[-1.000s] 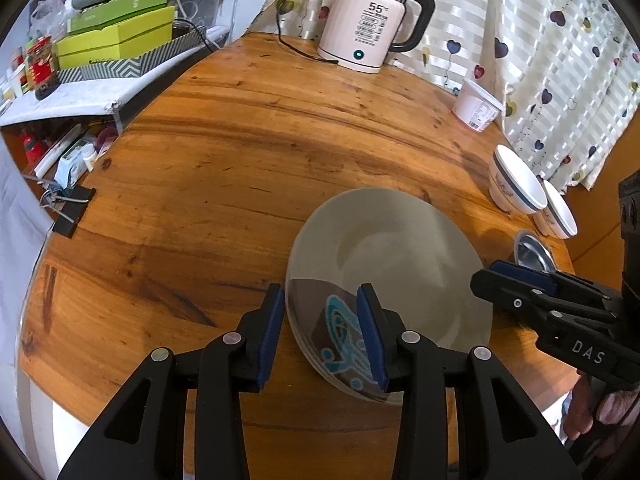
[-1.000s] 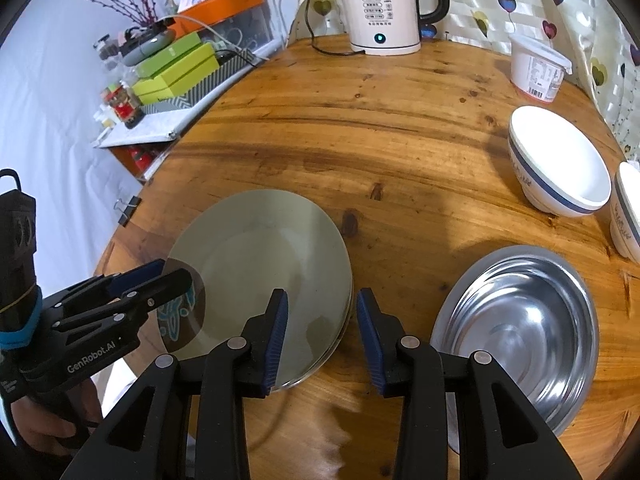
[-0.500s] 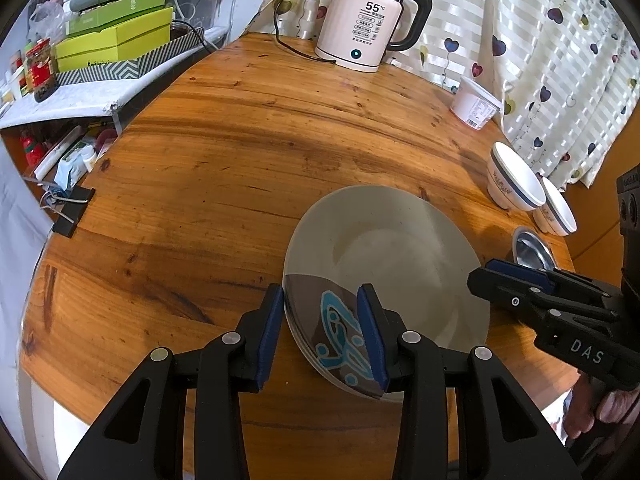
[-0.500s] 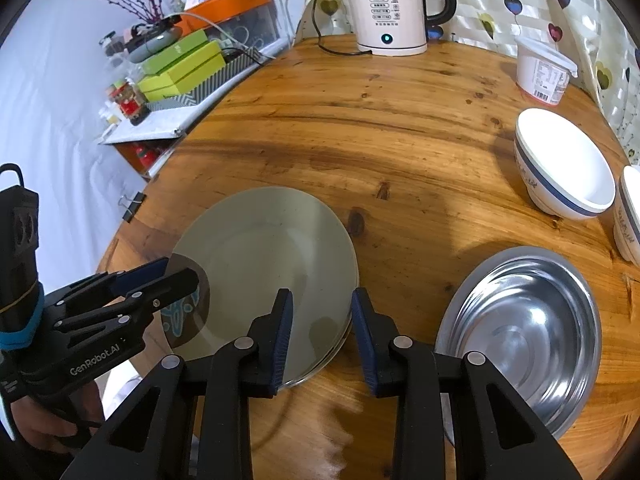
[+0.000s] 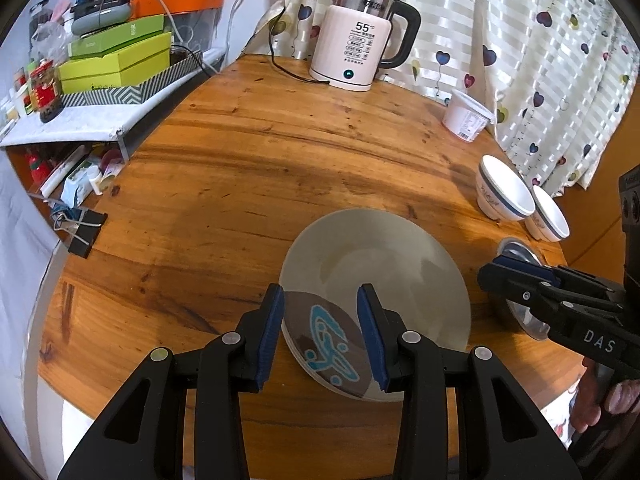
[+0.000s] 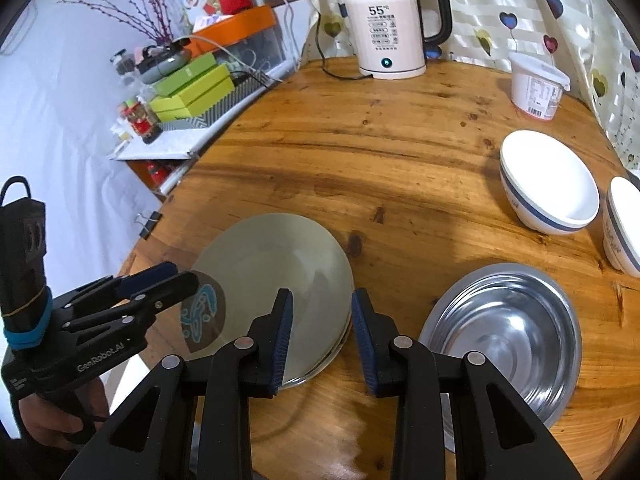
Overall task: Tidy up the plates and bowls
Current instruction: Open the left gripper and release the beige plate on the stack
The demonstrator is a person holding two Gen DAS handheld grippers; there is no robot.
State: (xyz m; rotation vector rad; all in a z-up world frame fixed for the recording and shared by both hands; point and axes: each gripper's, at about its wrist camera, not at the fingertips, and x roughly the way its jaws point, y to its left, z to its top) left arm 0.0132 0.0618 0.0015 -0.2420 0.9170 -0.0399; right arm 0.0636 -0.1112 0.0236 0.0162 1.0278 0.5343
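A stack of pale plates [image 5: 380, 276] with a brown and blue mark on its near edge lies on the round wooden table [image 5: 248, 168]; it also shows in the right wrist view [image 6: 276, 276]. My left gripper [image 5: 322, 332] is open, its jaws either side of the stack's near rim. My right gripper [image 6: 322, 330] is open above the stack's right edge. A steel bowl [image 6: 504, 340] sits right of the stack. Two white bowls with blue bands [image 6: 548, 188] [image 6: 622, 224] stand further right.
A white kettle [image 5: 356, 56] with its cord stands at the table's far edge, a white tub [image 5: 466, 120] to its right. Green boxes [image 5: 116, 64] sit on a shelf at the left. A binder clip [image 5: 80, 228] lies on the table's left rim. A curtain hangs behind.
Both grippers have pulled back and risen slightly, so the plates look a little further away. The right gripper's jaws have narrowed a little. The plates have not moved.
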